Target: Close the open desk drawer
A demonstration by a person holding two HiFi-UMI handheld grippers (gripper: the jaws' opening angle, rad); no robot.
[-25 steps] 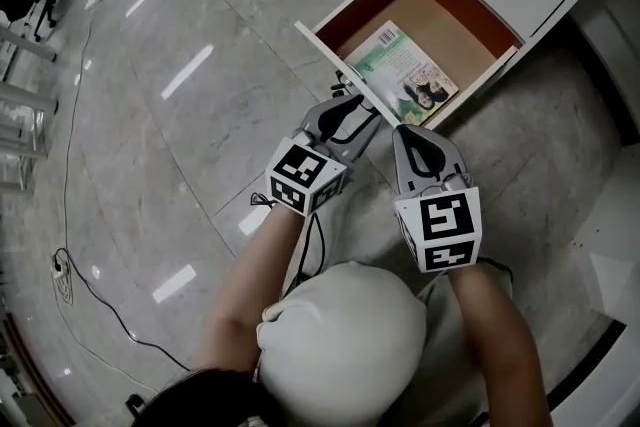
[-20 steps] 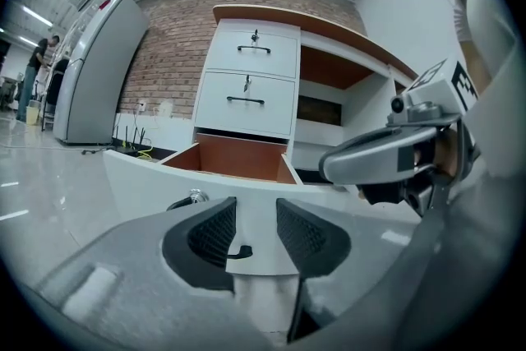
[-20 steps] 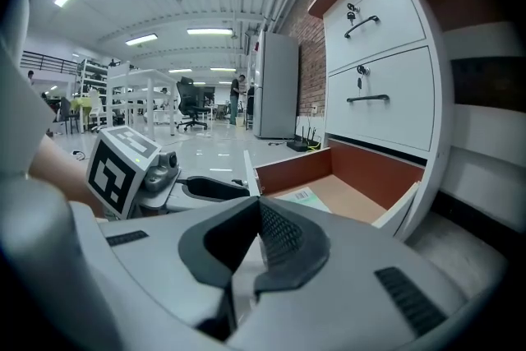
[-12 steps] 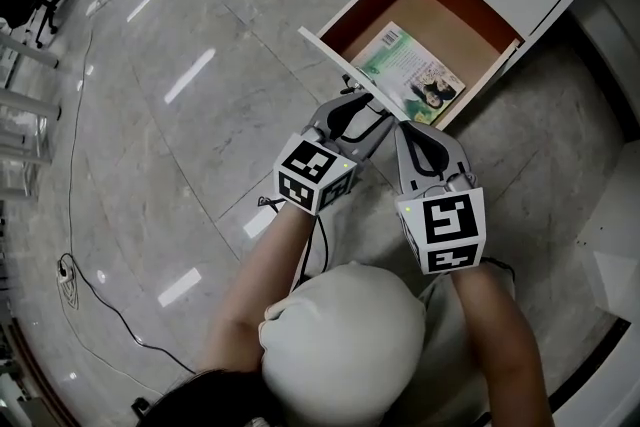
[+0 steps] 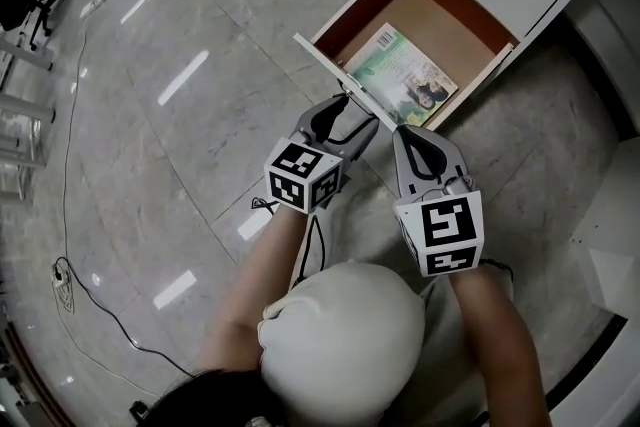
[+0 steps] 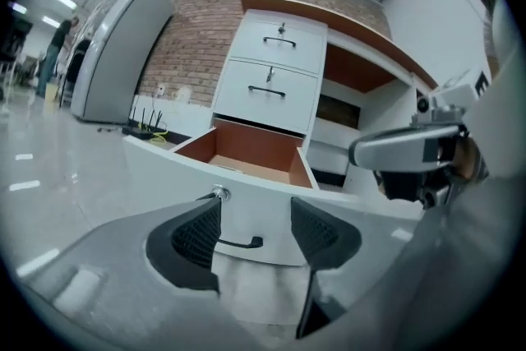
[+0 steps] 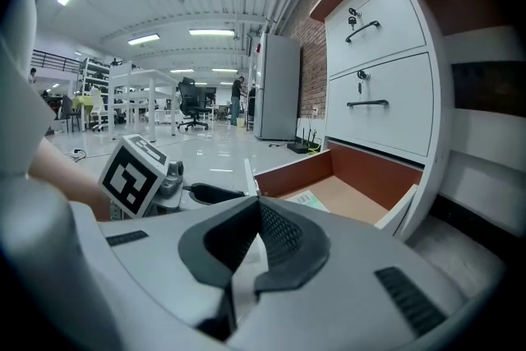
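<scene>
The bottom desk drawer [image 5: 455, 20] stands pulled out, brown inside, with a green book [image 5: 405, 75] lying in it. Its white front panel [image 5: 325, 60] faces me. My left gripper [image 5: 345, 110] is at that panel; in the left gripper view its jaws [image 6: 255, 214] are opening, one on each side of the black handle [image 6: 238, 243], and the pads do not touch it. A round lock [image 6: 219, 193] sits above the handle. My right gripper [image 5: 412, 133] is at the panel's right end, jaws [image 7: 256, 214] shut with the panel's thin top edge [image 7: 247, 175] running in between the pads.
Two closed white drawers [image 6: 271, 86] with black handles stack above the open one. A grey cabinet [image 6: 115, 53] stands to the left by the brick wall. A cable [image 5: 90, 285] trails over the glossy stone floor. The person's white cap [image 5: 345, 335] fills the lower head view.
The left gripper's jaws have spread apart off the drawer handle, and that hand has shifted slightly left. The right gripper and the drawer have stayed where they were.
</scene>
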